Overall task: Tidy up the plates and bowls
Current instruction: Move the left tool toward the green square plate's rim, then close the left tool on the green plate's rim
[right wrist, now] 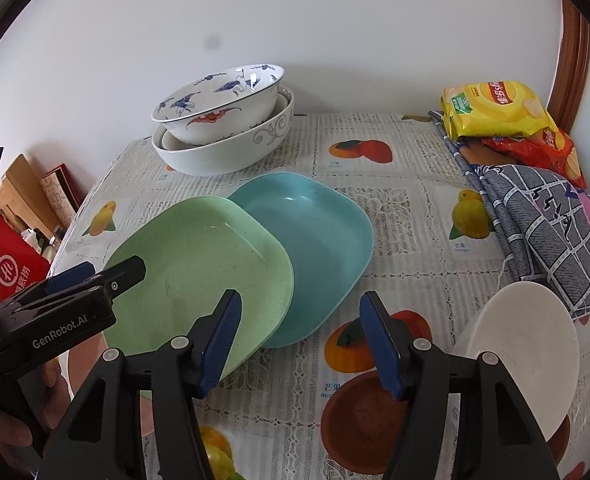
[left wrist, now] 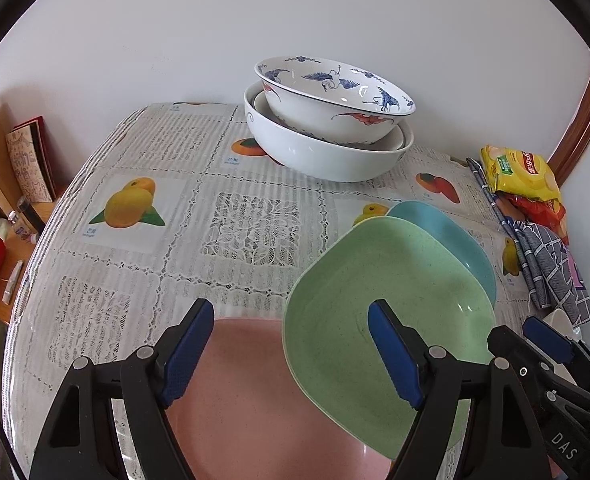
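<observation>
Apparently both claws open, holding nothing

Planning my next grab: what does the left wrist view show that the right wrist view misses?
Left wrist only: a pink plate beneath the left gripper, its open jaws straddling the green plate's edge. Right wrist only: a round white plate and the open right gripper. Both: green square plate, blue square plate, stacked porcelain bowls.

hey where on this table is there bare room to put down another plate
Bare cloth lies left of the green plate, between the stacked bowls and the pink plate. A smaller patch lies between the blue plate and the grey cloth. The near edge is crowded.
</observation>
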A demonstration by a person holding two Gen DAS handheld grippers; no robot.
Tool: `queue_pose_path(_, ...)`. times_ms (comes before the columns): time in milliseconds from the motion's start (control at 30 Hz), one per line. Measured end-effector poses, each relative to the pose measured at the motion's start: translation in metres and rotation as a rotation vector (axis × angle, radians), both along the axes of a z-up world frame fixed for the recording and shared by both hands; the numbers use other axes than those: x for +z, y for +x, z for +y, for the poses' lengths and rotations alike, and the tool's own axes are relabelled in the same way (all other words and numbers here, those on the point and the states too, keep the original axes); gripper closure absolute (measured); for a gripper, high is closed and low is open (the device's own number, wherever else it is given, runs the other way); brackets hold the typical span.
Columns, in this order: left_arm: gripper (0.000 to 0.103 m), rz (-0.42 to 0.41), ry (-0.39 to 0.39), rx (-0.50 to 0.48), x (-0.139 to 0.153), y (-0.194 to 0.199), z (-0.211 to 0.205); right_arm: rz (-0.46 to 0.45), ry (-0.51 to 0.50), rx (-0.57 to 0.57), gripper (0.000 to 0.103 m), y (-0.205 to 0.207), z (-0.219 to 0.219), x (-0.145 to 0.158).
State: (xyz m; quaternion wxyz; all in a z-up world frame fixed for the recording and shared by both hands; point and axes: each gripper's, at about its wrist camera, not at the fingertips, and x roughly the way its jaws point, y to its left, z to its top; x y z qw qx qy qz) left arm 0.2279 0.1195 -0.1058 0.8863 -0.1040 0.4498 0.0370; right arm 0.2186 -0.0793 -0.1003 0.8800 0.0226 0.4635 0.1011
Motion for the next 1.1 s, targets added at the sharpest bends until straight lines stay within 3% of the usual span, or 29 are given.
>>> queue_pose_path(167,0.027,0.007,-0.002,0.009,-0.005,0.011,0.002,0.025,0.003,-0.007,0.050,0.009,0.001,-0.008)
queue_pose_path(267,0.043,0.033,-0.013,-0.014,-0.010,0.016,-0.001,0.034,0.019,0.002,0.055,0.013,0.003,-0.013)
queue_pose_path(400,0.048,0.037,-0.020,-0.004,-0.013,0.016,0.001,0.056,0.020,0.027,0.069,0.018,0.010,-0.020)
queue_pose_path(533,0.058,0.034,-0.046,-0.006,-0.014,0.015,0.004,0.054,0.018,0.047,0.075,0.016,0.018,-0.022)
queue_pose_path(600,0.075,0.033,-0.078,-0.012,-0.014,0.015,0.005,0.050,-0.004,0.055,0.086,0.015,0.023,-0.022)
queue_pose_path(833,0.083,0.004,-0.087,-0.001,-0.006,0.003,0.008,0.021,-0.013,0.032,0.090,0.006,0.023,-0.012)
queue_pose_path(1100,0.083,-0.038,-0.093,-0.019,0.016,-0.016,0.007,-0.017,0.025,0.004,0.090,-0.011,0.018,0.015)
